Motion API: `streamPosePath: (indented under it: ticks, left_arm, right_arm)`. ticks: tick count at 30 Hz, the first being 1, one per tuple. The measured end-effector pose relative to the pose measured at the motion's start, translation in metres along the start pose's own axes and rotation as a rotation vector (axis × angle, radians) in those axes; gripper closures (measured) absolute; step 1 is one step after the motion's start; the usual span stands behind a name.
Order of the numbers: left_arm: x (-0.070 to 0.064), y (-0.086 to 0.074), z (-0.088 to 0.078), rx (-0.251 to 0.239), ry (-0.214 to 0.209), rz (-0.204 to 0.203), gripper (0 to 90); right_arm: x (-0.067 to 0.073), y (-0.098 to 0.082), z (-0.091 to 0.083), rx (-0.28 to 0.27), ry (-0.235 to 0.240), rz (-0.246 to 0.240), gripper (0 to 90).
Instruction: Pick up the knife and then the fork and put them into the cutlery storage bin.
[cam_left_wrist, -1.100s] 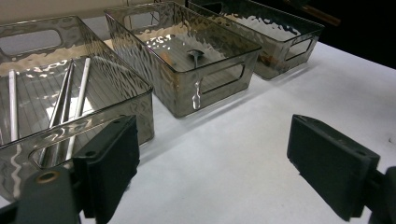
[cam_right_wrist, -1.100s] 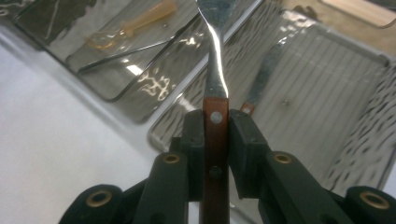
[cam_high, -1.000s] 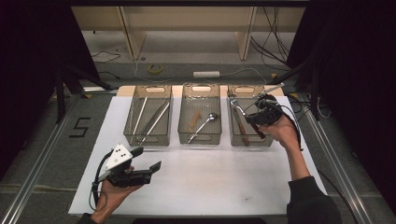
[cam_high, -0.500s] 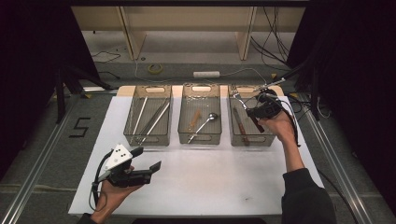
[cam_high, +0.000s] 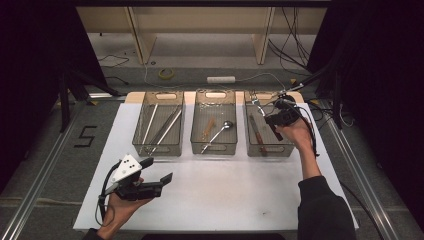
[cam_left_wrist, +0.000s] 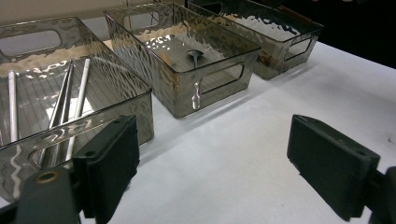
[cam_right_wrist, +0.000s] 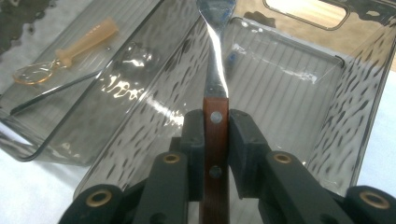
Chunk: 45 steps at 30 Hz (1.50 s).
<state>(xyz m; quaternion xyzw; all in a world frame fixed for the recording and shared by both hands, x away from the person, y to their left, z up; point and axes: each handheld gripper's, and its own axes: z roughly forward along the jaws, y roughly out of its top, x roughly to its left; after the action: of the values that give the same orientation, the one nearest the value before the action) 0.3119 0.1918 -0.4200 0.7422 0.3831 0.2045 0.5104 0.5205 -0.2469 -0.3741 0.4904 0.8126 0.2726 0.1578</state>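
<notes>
The right gripper (cam_right_wrist: 215, 135) is clamped on the wooden handle of a fork (cam_right_wrist: 215, 126), its pads pressed against both sides of the handle, and the metal neck rises straight ahead of the jaws over the rightmost bin (cam_high: 286, 148). In the high view the fork's tines jut past the gripper toward the bin's far rim. The left gripper (cam_left_wrist: 212, 170) stands wide apart, gripping nothing, above the white mat (cam_left_wrist: 243, 154) just before the leftmost bin (cam_left_wrist: 116, 100).
</notes>
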Motion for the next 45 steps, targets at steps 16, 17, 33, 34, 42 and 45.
streamPosePath:
  ticks: [16, 17, 33, 34, 42, 45]
  left_arm:
    - [0.0, 0.0, 0.0, 0.0, -0.001, 0.0, 16.4]
    - [0.0, 0.0, 0.0, 0.0, -0.001, 0.0, 16.3]
    - [0.0, 0.0, 0.0, 0.001, -0.001, 0.003, 16.3]
    - [0.0, 0.0, 0.0, 0.001, -0.001, 0.003, 16.4]
    - [-0.001, 0.0, 0.0, 0.0, 0.0, 0.003, 16.3]
    - [0.0, 0.0, 0.0, 0.002, -0.001, 0.004, 16.3]
  right_arm:
    - [0.003, -0.003, 0.02, 0.038, -0.028, 0.02, 77.7]
    - [0.002, -0.004, 0.02, 0.041, -0.025, 0.02, 77.7]
    - [0.003, -0.011, 0.034, 0.079, -0.035, 0.052, 77.6]
    - [0.002, -0.012, 0.034, 0.082, -0.034, 0.051, 77.6]
    - [0.004, -0.014, 0.038, 0.098, -0.032, 0.055, 77.5]
    - [0.004, -0.014, 0.041, 0.111, -0.028, 0.05, 77.4]
